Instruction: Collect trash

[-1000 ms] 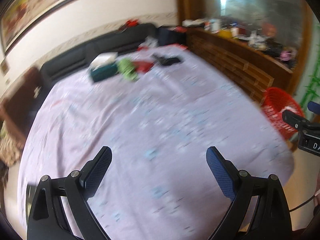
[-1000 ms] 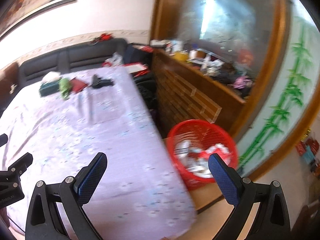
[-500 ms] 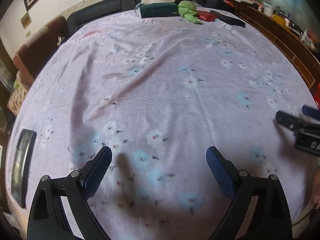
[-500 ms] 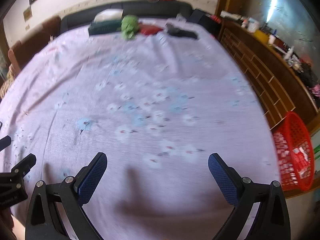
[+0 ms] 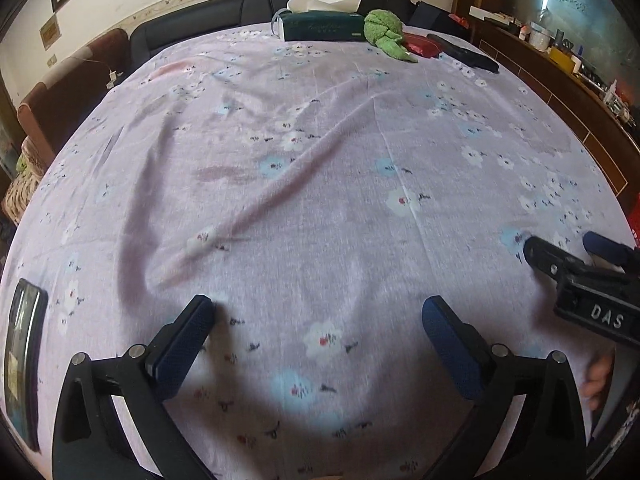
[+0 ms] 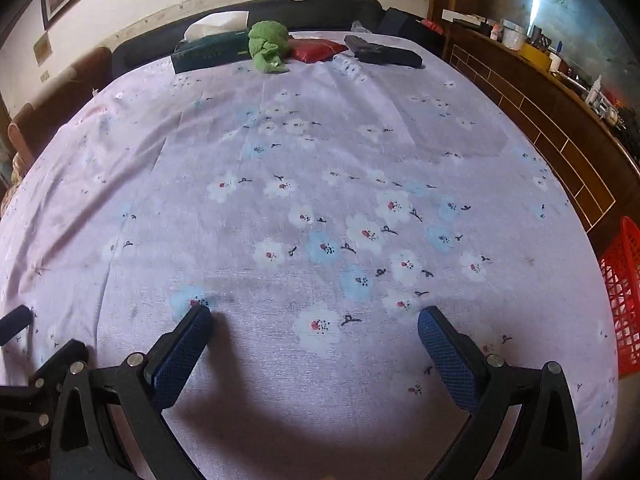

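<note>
We hold our left tongs and our right tongs low over the near end of a big table. Both point down at the cloth. The left tongs have just been opening, and now they are wide apart with nothing between them. The right tongs are wide apart too, and they hold nothing.

We see no trash near us. The things that may be trash lie at the far end, straight ahead and well apart from both tongs. There is a green crumpled lump and, touching it on the right, a flat red packet. We think these are what we should pick up, but we cannot be sure.

The green lump has a thin tail that points back toward us. The red packet lies with its long side across the table. The lump sits a bit left of the middle for the right tongs and a bit right for the left tongs, so neither hand is much nearer. The red basket stands past the right edge of the table, nearer to the right hand.

A tissue box sits left of the lump, and a long black thing lies right of the packet. A phone rests by the near left edge. The cloth is purple with little flowers and soft folds. Behind the table is a dark sofa, and a wooden counter full of small things runs along the right.
</note>
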`<action>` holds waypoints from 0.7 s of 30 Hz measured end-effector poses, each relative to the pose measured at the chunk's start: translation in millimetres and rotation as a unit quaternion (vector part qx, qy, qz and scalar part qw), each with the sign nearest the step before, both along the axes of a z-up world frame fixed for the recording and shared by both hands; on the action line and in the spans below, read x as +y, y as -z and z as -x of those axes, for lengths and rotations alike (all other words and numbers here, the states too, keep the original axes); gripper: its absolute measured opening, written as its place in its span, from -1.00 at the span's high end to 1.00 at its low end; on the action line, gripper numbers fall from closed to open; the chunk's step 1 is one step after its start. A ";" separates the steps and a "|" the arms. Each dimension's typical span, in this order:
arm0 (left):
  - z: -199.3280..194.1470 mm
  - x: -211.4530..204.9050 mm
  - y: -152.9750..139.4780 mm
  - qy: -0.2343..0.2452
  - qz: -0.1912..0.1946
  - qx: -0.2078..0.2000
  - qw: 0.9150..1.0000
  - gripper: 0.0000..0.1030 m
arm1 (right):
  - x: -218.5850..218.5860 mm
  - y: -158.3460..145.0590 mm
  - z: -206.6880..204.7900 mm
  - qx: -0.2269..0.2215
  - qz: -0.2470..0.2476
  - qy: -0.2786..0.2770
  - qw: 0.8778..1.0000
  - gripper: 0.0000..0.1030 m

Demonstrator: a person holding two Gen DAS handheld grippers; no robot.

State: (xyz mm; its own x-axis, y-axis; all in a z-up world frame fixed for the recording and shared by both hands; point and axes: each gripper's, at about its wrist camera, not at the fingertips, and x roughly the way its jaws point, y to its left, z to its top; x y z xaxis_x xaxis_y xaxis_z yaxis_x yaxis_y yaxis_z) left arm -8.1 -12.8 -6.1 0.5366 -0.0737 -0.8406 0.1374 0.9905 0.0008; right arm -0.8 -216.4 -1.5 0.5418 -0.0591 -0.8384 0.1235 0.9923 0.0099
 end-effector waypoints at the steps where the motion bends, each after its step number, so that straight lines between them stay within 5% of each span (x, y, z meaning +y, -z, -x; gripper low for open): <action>1: -0.7 0.2 0.3 -0.001 0.001 -0.002 1.000 -1.00 | 0.1 -0.4 0.7 0.000 0.002 0.000 1.000 -1.00; 21: -3.2 0.5 1.2 -0.001 0.000 -0.001 1.000 -1.00 | 0.9 -0.3 1.1 0.000 0.002 0.000 1.000 -1.00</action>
State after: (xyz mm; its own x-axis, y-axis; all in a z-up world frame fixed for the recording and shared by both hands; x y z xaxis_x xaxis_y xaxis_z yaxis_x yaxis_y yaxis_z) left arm -4.9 -12.3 -7.3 0.5392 -0.0729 -0.8390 0.1347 0.9909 0.0004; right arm -1.9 -215.5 -1.3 0.5413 -0.0618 -0.8386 0.1237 0.9923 0.0067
